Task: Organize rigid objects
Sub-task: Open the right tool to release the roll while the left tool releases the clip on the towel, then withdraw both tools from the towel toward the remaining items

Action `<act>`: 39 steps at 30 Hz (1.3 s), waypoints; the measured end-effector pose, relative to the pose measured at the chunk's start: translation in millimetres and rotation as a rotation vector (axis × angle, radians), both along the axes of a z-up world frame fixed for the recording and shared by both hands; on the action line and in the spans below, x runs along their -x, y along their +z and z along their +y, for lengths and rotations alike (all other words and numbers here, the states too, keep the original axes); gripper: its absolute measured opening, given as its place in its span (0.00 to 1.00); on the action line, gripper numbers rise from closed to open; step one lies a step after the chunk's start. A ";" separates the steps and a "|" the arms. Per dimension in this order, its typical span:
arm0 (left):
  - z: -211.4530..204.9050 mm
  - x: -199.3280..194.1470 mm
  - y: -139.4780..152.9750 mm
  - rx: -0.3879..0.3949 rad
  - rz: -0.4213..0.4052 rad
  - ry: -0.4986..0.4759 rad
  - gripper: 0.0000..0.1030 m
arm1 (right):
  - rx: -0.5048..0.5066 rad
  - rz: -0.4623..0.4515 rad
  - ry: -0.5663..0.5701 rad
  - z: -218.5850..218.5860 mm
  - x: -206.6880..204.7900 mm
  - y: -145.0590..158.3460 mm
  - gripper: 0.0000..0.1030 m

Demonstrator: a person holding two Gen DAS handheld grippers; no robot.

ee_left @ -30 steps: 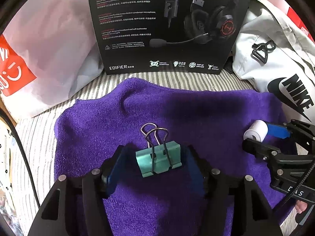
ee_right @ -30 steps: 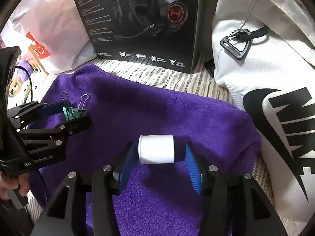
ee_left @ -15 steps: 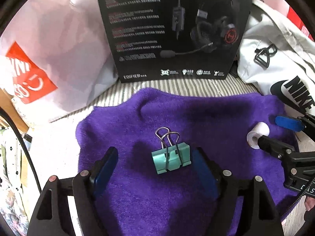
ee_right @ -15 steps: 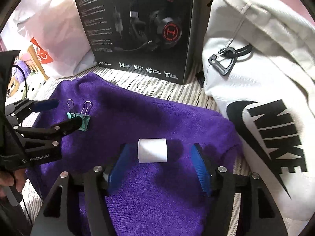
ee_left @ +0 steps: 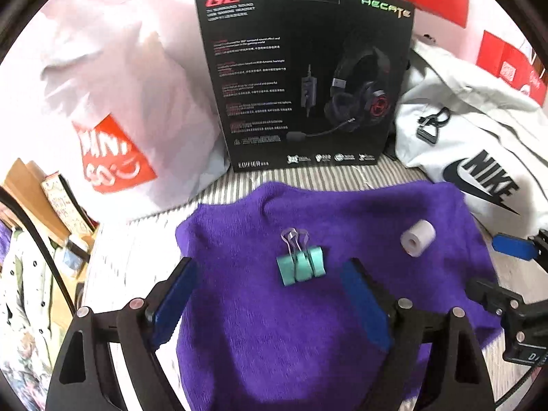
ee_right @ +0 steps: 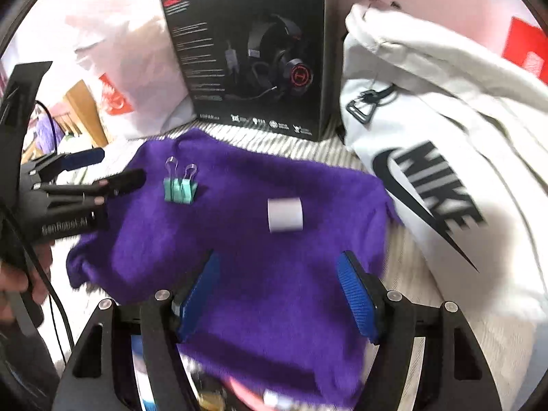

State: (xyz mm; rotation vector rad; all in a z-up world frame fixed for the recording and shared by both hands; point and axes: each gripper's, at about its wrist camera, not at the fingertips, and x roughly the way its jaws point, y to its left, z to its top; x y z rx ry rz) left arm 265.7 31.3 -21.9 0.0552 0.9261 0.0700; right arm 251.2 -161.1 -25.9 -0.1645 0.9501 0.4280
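Low in each frame, the left gripper and right gripper both gape wide, holding nothing. Above them on the purple towel, 2 things lie free: binder clip centre-frame, handles pointing away; paper roll, axis crosswise.

Teal clip, purple towel

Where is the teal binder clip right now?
The teal binder clip lies on the purple towel, left of the white roll, ahead of the open left gripper, untouched.
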 end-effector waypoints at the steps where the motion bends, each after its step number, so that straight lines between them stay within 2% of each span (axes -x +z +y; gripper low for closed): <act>1: -0.2 6.1 0.2 0.008 0.005 -0.002 0.84 | 0.008 -0.006 -0.004 -2.1 6.4 0.9 0.71; 8: -4.8 76.4 -7.4 0.053 0.023 -0.020 0.84 | -0.065 -0.002 -0.061 -28.9 70.7 -1.0 0.72; 17: -17.0 157.7 -41.4 0.144 0.079 -0.030 0.84 | -0.087 0.016 -0.114 -43.1 144.8 -21.3 0.72; 22: -29.7 174.5 -53.2 0.144 0.104 -0.044 0.84 | -0.120 0.022 -0.134 -51.6 168.0 -28.8 0.72; 27: -44.0 172.8 -65.3 0.129 0.127 -0.073 0.87 | -0.146 0.037 -0.148 -62.4 181.8 -38.2 0.72; 34: -43.1 183.3 -64.2 0.019 0.113 -0.079 0.94 | -0.150 0.049 -0.148 -70.3 184.2 -47.3 0.72; 39: -44.2 179.4 -66.8 -0.003 0.110 -0.080 0.94 | -0.173 0.053 -0.142 -72.8 181.4 -50.4 0.72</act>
